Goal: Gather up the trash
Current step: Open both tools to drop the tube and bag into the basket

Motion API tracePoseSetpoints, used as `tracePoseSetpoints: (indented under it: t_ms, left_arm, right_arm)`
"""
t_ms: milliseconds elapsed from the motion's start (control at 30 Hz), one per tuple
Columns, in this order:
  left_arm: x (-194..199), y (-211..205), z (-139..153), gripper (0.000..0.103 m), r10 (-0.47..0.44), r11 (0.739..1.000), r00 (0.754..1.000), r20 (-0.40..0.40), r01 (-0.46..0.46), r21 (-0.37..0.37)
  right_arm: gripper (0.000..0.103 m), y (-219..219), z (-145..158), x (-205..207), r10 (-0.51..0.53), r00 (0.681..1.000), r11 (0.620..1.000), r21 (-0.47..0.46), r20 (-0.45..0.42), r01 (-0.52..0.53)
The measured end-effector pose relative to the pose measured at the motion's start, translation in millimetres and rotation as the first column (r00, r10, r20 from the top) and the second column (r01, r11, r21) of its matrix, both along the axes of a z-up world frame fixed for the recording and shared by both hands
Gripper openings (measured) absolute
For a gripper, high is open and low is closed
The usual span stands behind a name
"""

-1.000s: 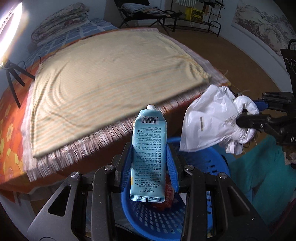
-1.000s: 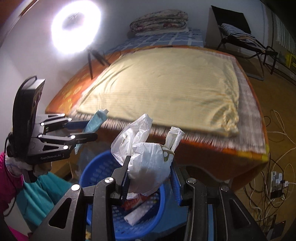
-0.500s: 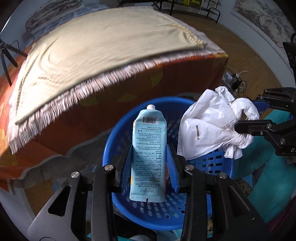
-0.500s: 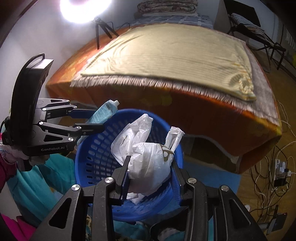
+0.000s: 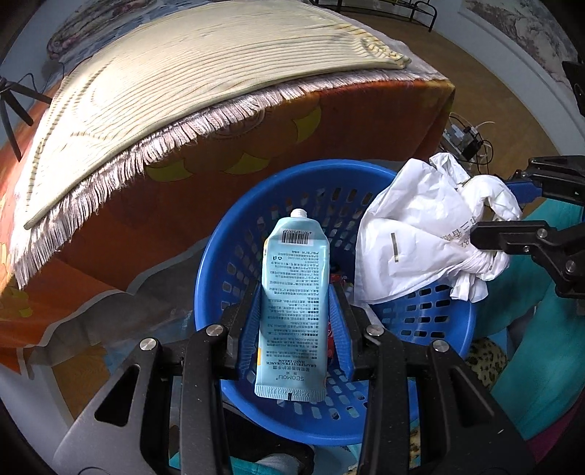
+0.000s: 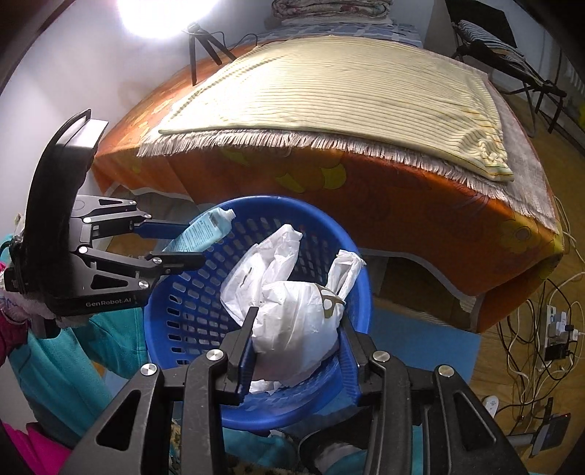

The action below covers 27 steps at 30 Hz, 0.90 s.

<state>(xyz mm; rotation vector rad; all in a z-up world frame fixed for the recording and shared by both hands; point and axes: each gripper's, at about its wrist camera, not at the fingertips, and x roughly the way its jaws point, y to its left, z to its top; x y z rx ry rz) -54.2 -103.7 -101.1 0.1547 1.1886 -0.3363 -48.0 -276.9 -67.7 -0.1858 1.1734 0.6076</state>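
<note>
Beside the bed (image 5: 329, 120), both loads hang over the blue basket (image 5: 223, 255): left gripper (image 5: 294, 310) clamps the tube (image 5: 294, 310); right gripper (image 6: 298, 345) is opening around the plastic bag (image 6: 296, 329). Next: drop both in.

basket (image 5: 219, 263) contents mostly hidden, ring light (image 6: 164, 14) cropped

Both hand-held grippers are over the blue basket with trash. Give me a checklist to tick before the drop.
1. Tube held in the left hand-held gripper: ok.
2. Tube over the basket opening: ok.
3. Plastic bag between the fingers of the right hand-held gripper, its jaws opening: ok.
4. Bag over the basket opening: ok.
5. Room left in the basket: ok, only a little trash lies on its floor.
6. Bag free of the fingers: cannot tell.
</note>
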Motion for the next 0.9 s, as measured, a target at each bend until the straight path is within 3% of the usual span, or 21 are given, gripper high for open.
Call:
tracePoseSetpoints:
  t_ms: [67, 200, 400, 533, 767, 833, 900]
  left_arm:
    - [0.9, -0.8, -1.9, 0.037, 0.003, 1.0, 1.0, -0.005, -0.003, 0.003]
    - [1.1, 0.6, -1.1, 0.057, 0.01, 1.0, 1.0, 0.007, -0.01, 0.006]
    - [3.3, 4.1, 1.1, 0.062, 0.025, 1.0, 1.0, 0.016, -0.025, 0.01]
    - [3.9, 5.5, 0.8, 0.062, 0.028, 0.999, 0.999, 0.015, -0.029, 0.014]
    - [4.1, 6.3, 1.5, 0.067, 0.044, 0.999, 0.999, 0.022, -0.044, 0.02]
    - [4.2, 7.0, 2.4, 0.068, 0.052, 0.998, 0.998, 0.023, -0.052, 0.021]
    - [4.3, 8.2, 3.5, 0.068, 0.059, 0.998, 0.998, 0.026, -0.06, 0.02]
  right_arm:
    - [0.044, 1.3, -0.5, 0.3, -0.003, 1.0, 1.0, -0.001, -0.001, 0.003]
    - [0.045, 2.0, -2.5, 0.7, -0.009, 1.0, 1.0, -0.001, -0.005, 0.009]
    - [0.051, -0.9, -2.0, 3.2, -0.019, 1.0, 1.0, 0.003, -0.005, 0.019]
    - [0.064, -2.9, -1.1, 4.2, -0.028, 1.0, 1.0, 0.007, -0.001, 0.028]
    - [0.068, -2.3, -1.5, 3.7, -0.029, 1.0, 1.0, -0.008, 0.002, 0.029]
    - [0.082, -1.8, -1.0, 3.0, -0.031, 0.999, 0.999, -0.017, 0.013, 0.031]
    - [0.086, -2.2, 2.3, 1.8, -0.032, 0.999, 0.999, -0.017, 0.033, 0.033]
